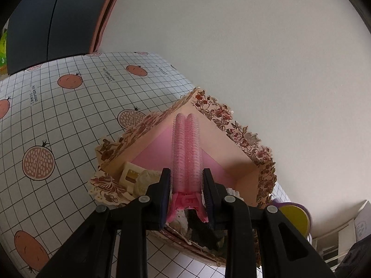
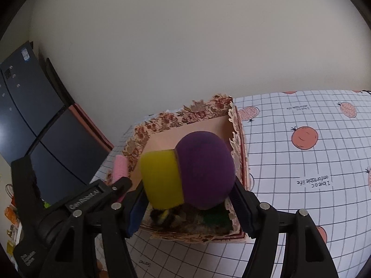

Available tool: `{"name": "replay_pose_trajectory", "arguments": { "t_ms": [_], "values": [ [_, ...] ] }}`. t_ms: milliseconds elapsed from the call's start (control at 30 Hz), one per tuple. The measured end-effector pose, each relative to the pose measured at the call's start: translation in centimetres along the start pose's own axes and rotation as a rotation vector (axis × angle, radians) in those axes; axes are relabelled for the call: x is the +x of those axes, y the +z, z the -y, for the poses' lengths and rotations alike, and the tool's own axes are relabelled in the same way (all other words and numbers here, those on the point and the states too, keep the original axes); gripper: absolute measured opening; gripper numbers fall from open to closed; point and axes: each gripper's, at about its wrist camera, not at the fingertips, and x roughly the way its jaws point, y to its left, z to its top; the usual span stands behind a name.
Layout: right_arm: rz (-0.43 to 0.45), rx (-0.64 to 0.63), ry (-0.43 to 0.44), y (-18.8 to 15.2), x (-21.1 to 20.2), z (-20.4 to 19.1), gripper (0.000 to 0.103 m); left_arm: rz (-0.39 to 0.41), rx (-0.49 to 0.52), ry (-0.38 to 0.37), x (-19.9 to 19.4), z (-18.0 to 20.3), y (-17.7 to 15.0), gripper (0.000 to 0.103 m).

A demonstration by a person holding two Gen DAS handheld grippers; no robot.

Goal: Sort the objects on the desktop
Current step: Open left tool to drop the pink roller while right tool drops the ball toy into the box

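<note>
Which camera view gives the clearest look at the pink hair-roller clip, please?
The left wrist view: the pink hair-roller clip runs full length between the left gripper's pads. The right wrist view shows only its pink end beside the floral box.

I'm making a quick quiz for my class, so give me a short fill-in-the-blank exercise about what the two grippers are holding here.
1. The left gripper is clamped on a ____ hair roller clip.
2. The right gripper holds a sponge puff that is purple and ____.
3. Both items hang over a floral ____.
4. The tablecloth has a ____ of lines with fruit.

Missing words: pink; yellow; box; grid
</note>
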Motion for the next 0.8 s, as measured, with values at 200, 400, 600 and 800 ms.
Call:
{"name": "replay_pose_trajectory", "arguments": {
  "t_ms": [200, 400, 600, 800],
  "values": [
    [-0.002, 0.027, 0.000, 0.19, -0.10, 0.62, 0.070, -0.001, -0.003, 0.002, -0.06, -0.04, 0.05, 0.028],
    [-0.004, 0.021, -0.005, 0.25, -0.31, 0.42, 0.070, -0.013, -0.010, 0.011, 0.00, -0.11, 0.09, 0.042],
    [-0.004, 0.029, -0.001, 0.19, -0.49, 0.62, 0.070, -0.014, -0.004, 0.025, 0.07, 0.17, -0.04, 0.047],
    [-0.004, 0.031, 0.005, 0.35, -0.74, 0.60, 0.070, -0.022, 0.001, 0.043, 0.02, 0.51, -0.14, 0.047]
  ]
}}
